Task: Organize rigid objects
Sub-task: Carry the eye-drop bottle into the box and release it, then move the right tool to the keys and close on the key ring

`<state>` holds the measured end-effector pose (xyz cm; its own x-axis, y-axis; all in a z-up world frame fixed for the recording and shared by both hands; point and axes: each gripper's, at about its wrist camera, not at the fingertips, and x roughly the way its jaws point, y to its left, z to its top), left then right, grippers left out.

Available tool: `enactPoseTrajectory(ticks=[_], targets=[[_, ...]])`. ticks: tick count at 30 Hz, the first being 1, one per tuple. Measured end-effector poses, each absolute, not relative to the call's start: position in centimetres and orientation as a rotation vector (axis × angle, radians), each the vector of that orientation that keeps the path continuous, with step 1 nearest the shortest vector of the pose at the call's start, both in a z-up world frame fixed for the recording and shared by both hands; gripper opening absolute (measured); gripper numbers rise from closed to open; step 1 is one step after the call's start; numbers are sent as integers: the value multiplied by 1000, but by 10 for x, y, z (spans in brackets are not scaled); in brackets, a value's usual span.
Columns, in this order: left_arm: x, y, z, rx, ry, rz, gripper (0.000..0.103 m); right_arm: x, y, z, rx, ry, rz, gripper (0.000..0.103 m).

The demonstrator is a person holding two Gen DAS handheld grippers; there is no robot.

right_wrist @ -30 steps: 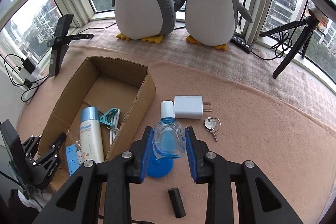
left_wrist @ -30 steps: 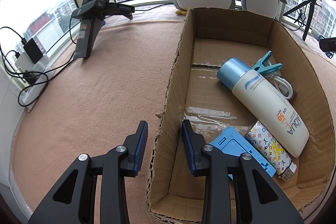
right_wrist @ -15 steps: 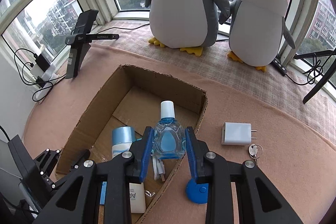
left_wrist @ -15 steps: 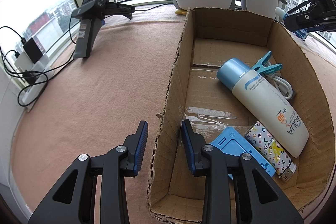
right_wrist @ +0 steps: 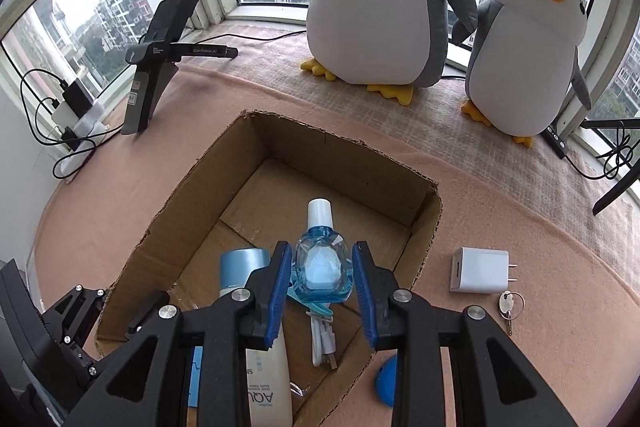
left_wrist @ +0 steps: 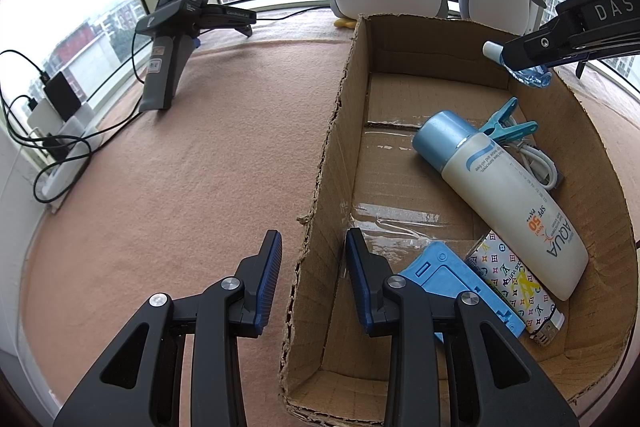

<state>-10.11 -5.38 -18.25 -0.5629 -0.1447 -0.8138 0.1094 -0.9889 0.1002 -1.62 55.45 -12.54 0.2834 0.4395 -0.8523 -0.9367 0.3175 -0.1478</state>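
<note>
Carrying the small blue bottle (right_wrist: 321, 263) over the cardboard box (right_wrist: 340, 147) is the step in hand, as I judge it: the right gripper (right_wrist: 321, 287) has its two blue pads pressed on the sides of the bottle, which hangs above the inside of the box and touches nothing below. Its long axis runs along the fingers, with the white cap pointing forward, toward the far wall of the box (and toward the penguins behind). The left gripper (left_wrist: 312, 283) has its jaws apart, one finger on each side of the box's left wall, not pressing it; probably it is there to steady the box. The next move calls for lowering the bottle toward the free floor at the far end, beyond the sunscreen bottle (left_wrist: 504, 195) and the clothespin (left_wrist: 506, 125), and then spreading the fingers. A white charger (right_wrist: 480, 271) and a key (right_wrist: 508, 305) wait outside on the cloth.
</note>
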Motion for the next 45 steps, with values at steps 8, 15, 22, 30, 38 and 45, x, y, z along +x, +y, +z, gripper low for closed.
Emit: enactPoseTrajectory(ticks=[8, 15, 22, 30, 38, 45], targets=[[-101, -53, -182, 1387, -58, -2657, 31, -18, 552, -115, -741, 752, 1036, 65], [-101, -53, -183, 1387, -59, -2657, 31, -19, 549, -113, -750, 742, 1024, 65], [-101, -53, -183, 1387, -59, -2657, 31, -17, 543, -112, -755, 746, 1011, 65], [-101, -53, -183, 1387, -59, -2657, 31, -5, 527, -110, -749, 753, 981, 65], [-101, -53, -183, 1386, -58, -2656, 31, 31, 497, -101, -695, 795, 920, 65], [-101, -53, -183, 1387, -59, -2656, 31, 78, 466, -98, -603, 883, 851, 65]])
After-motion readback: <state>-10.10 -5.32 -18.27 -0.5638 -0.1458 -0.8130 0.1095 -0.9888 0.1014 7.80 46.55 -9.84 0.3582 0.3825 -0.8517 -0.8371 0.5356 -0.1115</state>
